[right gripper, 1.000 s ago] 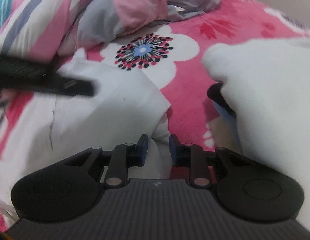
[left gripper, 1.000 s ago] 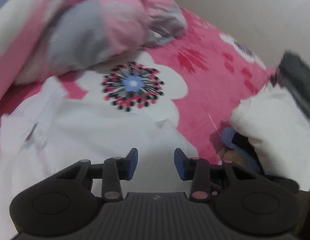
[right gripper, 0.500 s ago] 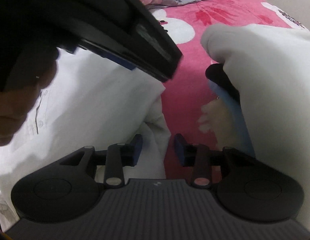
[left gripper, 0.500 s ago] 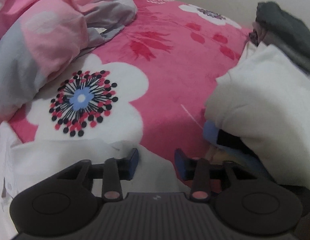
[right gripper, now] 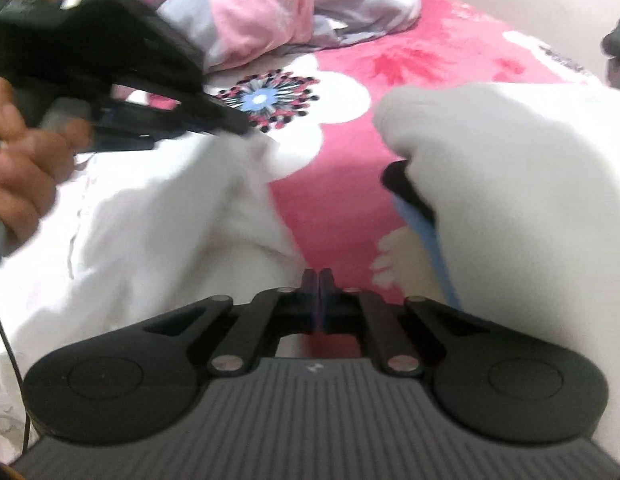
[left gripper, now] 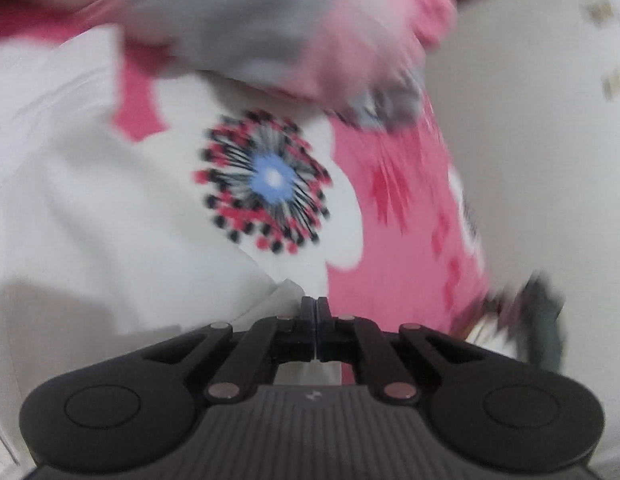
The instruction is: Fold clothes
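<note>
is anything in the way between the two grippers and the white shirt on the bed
Nothing visible. The left gripper and the right gripper are both shut right at the white shirt's edge, apparently pinching it. The folded white pile lies apart, across bare pink blanket.

No words, brand names or numbers can be read in either view. The only mark is a small pale logo on the ribbed grey body of the left gripper (left gripper: pixel 315 307) and of the right gripper (right gripper: pixel 318 278), near the camera, too small to make out
</note>
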{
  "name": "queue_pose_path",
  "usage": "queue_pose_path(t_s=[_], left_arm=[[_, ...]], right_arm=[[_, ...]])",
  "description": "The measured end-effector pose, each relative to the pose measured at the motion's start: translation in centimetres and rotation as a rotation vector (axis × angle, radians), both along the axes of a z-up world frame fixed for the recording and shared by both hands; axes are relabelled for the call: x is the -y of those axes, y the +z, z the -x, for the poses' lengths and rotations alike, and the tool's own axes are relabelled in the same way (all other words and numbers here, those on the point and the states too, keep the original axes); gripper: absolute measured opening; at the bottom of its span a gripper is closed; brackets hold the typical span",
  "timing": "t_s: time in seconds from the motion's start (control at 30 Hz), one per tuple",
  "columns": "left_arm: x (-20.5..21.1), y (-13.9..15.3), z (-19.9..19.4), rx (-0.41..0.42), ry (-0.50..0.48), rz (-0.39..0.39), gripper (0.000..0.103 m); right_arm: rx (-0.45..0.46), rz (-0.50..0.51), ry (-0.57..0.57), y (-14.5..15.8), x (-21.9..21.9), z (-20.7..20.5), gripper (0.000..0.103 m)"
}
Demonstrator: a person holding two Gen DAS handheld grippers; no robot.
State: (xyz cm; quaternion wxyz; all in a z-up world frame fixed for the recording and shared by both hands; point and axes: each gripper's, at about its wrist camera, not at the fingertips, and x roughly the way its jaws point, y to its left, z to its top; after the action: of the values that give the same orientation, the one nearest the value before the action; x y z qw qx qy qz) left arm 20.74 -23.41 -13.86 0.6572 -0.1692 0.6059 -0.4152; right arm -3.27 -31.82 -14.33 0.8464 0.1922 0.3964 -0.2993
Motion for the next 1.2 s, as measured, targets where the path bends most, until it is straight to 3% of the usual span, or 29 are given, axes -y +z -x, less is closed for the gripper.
queue_pose_path(t_s=[0.07, 0.17, 0.3, 0.43, 0.5, 0.53, 0.6, 0.77, 0.9, 1.03, 1.13, 1.2], left_arm=[[-1.2, -1.1, -1.1, -0.089, 0.072, 0.047, 0.001], [-2.8, -3.8, -1.9, -0.291, 0.158, 0.164, 0.001], [-3.3, -5.2, -1.9, -0.379, 0.203, 0.185, 0.001], [-2.7, -5.4, -2.0, -0.398, 0.196, 0.195, 0.001], [-2.3, -5.3, -2.0, -0.405, 0.184, 0.199, 0.001], [-2.1, -5.4, -2.0, -0.407, 0.178, 0.202, 0.001], [-1.6, -5.4, -1.8, -0.411, 0.162, 0.213, 0.001], [-2.5, -5.8, -2.8, -0.370, 0.228, 0.192, 0.003], [-2.9, -2.1, -1.7, -0.183, 0.130, 0.129, 0.015], [-3.4, 1.8, -0.7, 0.006, 0.028, 0.065, 0.034], [-2.1, 4.4, 3.4, 0.244, -0.227, -0.064, 0.050], [-0.8, 4.9, 6.3, 0.367, -0.394, -0.147, 0.051]], right_arm=[[-0.030, 0.020, 0.005, -0.3, -0.1, 0.0, 0.000], [-0.025, 0.041, 0.029, -0.4, -0.2, 0.0, 0.000], [0.135, 0.058, 0.083, 1.8, -0.5, 1.1, 0.002], [0.201, 0.050, 0.170, 2.7, -0.3, 0.2, 0.026], [0.185, 0.042, 0.221, 2.3, -0.3, -0.8, 0.026], [0.174, 0.034, 0.235, 2.1, -0.2, -1.1, 0.025], [0.150, 0.019, 0.239, 1.5, 0.1, -1.6, 0.001], [0.049, -0.015, 0.210, -0.7, 0.8, -1.8, 0.000], [0.050, -0.017, 0.210, -0.7, 0.6, -1.7, 0.000], [0.046, -0.017, 0.200, -0.7, 0.5, -1.7, 0.000], [0.045, -0.016, 0.201, -0.6, 0.5, -1.6, 0.000], [0.045, -0.017, 0.201, -0.7, 0.7, -1.7, 0.000]])
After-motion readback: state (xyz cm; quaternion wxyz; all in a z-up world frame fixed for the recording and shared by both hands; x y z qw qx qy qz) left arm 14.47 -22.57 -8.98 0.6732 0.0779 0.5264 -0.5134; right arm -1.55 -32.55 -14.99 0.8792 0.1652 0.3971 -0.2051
